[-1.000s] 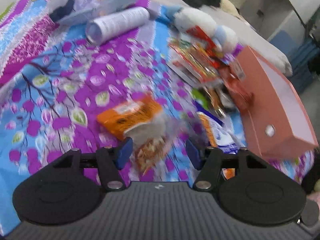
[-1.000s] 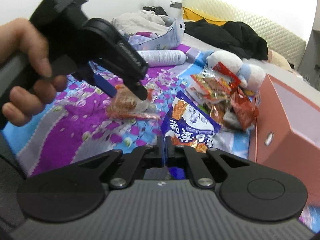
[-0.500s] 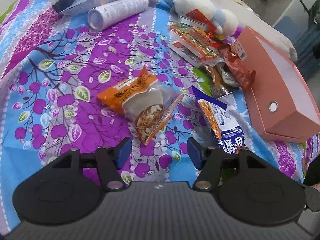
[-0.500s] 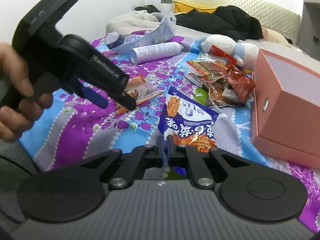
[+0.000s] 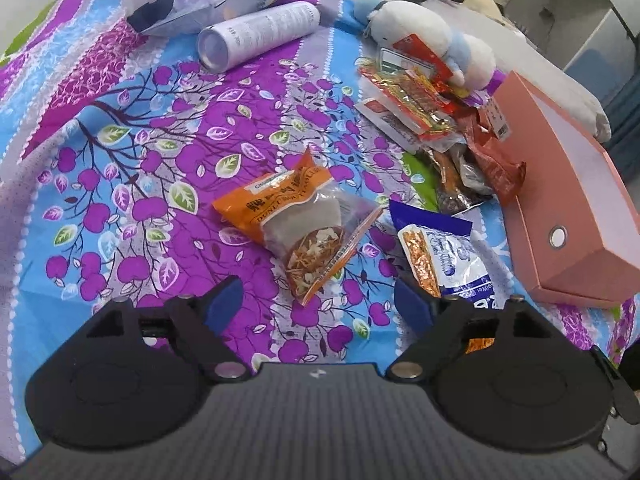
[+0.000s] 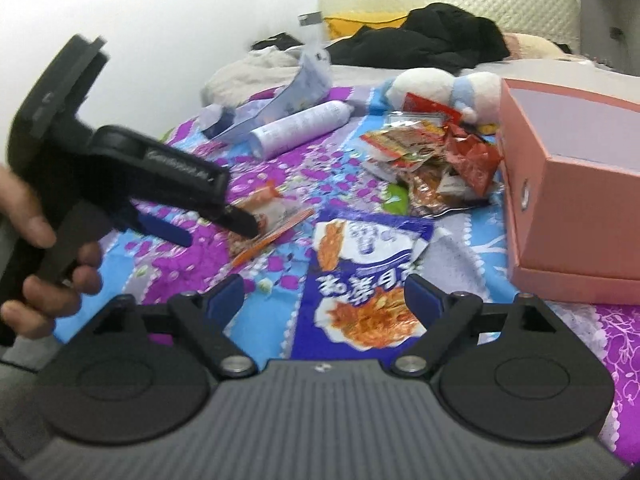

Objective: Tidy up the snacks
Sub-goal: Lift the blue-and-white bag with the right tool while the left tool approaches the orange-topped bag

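An orange-and-clear snack bag lies on the flowered bedspread just ahead of my open, empty left gripper. A blue-and-white snack bag lies beside it to the right; in the right wrist view the same blue bag lies flat between the fingers of my open right gripper. A heap of red and orange snack packets lies against an open pink box, also seen in the right wrist view. The left gripper hovers over the orange bag.
A white tube, a torn pale package and a white plush toy lie at the far side of the bed. Black clothes and a headboard are behind. The bedspread is bare at the left.
My right gripper has opened and let go of the blue bag, which now lies on the bed. My left gripper has drawn back from the orange bag and opened wider.
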Available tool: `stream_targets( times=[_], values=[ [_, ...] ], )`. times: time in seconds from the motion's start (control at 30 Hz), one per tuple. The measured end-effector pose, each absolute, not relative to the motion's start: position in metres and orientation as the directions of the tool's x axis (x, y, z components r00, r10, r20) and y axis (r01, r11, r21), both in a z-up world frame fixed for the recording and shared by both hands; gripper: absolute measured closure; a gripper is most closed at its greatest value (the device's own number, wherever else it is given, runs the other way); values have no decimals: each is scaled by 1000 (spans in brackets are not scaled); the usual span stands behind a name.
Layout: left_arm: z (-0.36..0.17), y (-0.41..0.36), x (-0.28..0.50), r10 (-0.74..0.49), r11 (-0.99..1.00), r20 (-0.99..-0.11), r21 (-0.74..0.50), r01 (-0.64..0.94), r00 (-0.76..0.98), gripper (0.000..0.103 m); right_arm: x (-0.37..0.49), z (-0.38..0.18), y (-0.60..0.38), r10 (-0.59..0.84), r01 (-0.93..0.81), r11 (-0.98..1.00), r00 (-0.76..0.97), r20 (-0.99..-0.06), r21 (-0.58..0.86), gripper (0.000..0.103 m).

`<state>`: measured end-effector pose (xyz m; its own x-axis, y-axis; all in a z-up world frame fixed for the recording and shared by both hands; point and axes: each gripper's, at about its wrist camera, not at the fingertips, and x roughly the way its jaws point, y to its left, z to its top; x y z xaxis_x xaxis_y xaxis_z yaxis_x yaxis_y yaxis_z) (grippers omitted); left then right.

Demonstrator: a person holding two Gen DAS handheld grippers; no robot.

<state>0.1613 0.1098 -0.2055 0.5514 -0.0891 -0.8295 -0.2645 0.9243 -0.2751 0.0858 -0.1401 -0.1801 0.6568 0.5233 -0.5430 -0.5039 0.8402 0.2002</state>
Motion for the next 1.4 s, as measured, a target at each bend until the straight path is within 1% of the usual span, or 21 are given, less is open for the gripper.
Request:
stream_targets(
  times=[0.1,0.17,0.33,0.47,0.57,0.67,0.8,0.93,1.03,1.1,1.23,1.3,1.4],
  values=[
    [-207,110,162,-59,922,-839,-253,-292,541,15,99,-189,-144,497,-461,860,665,-557,217,15],
    [-209,112,162,-55,917,-837,-258,-304,544,9,107,-196,-146,485,-439,869,667,-566,229,15],
    [-211,119,161,-36,895,-851,-260,-362,524,5,118,-209,-149,467,-414,880,665,-582,234,15],
    [-219,123,161,-68,874,-854,-300,-382,515,5,123,-218,-152,480,-412,874,657,-581,255,15],
    [-220,122,162,-57,876,-848,-296,-381,527,5,125,-224,-154,472,-406,879,659,-585,251,15],
    [-221,123,168,-54,876,-845,-296,-381,532,5,127,-223,-155,492,-413,869,665,-562,273,15],
    [-225,128,178,-84,832,-830,-363,-419,551,5,130,-221,-146,519,-458,851,663,-539,256,15],
    [-227,129,189,-127,760,-819,-443,-475,560,5,132,-227,-133,520,-491,843,640,-567,219,15],
    [-225,124,199,-90,753,-826,-422,-505,556,5,130,-231,-130,495,-475,856,643,-584,204,15],
    [-229,123,205,-78,737,-836,-415,-533,543,5,127,-232,-127,490,-483,856,647,-584,183,13],
    [-239,124,215,-52,694,-858,-399,-600,511,7,125,-233,-126,491,-490,854,647,-584,176,13],
    [-240,119,221,-35,707,-859,-383,-594,511,7,126,-234,-127,492,-487,854,644,-586,182,15],
    [-240,107,231,29,758,-868,-304,-577,496,7,128,-232,-122,469,-492,859,642,-607,143,19]
  ],
)
